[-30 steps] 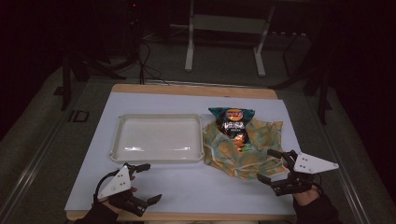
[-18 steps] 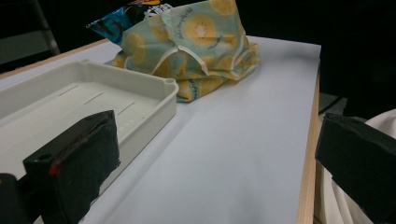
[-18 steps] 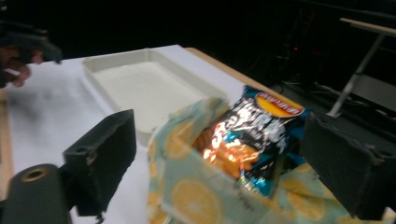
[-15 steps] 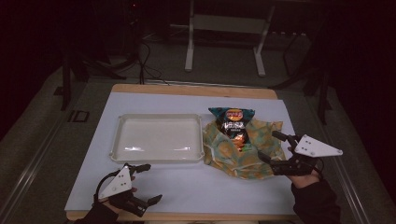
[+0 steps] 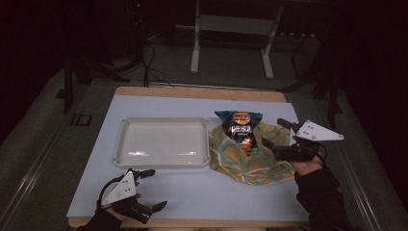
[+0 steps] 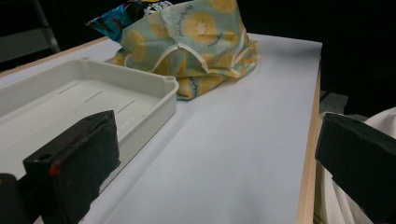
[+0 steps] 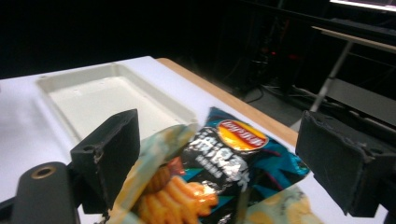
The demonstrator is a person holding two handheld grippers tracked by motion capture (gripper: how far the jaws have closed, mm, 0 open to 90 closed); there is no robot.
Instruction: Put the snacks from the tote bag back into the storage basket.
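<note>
A dark chip bag [image 5: 239, 127] [image 7: 231, 161] sticks out of a teal and yellow patterned cloth bag [image 5: 248, 156] [image 6: 198, 44] at the table's right. Left of it lies a shallow white tray [image 5: 162, 142] [image 6: 88, 100] [image 7: 107, 95], with nothing in it. My right gripper [image 5: 273, 133] [image 7: 229, 158] hovers open above the cloth bag's right side, jaws wide on either side of the chip bag. At the table's front left edge my left gripper [image 5: 155, 190] [image 6: 215, 172] stands open and holds nothing, pointing toward the tray's corner and the cloth bag.
A white sheet [image 5: 202, 197] covers the table, with a wooden edge [image 5: 202, 91] showing at the back. Beyond it stand a metal frame's legs [image 5: 231, 43] and cables on a dark floor.
My right gripper has moved forward and left, from the table's right front to over the cloth bag. The left gripper has barely shifted.
</note>
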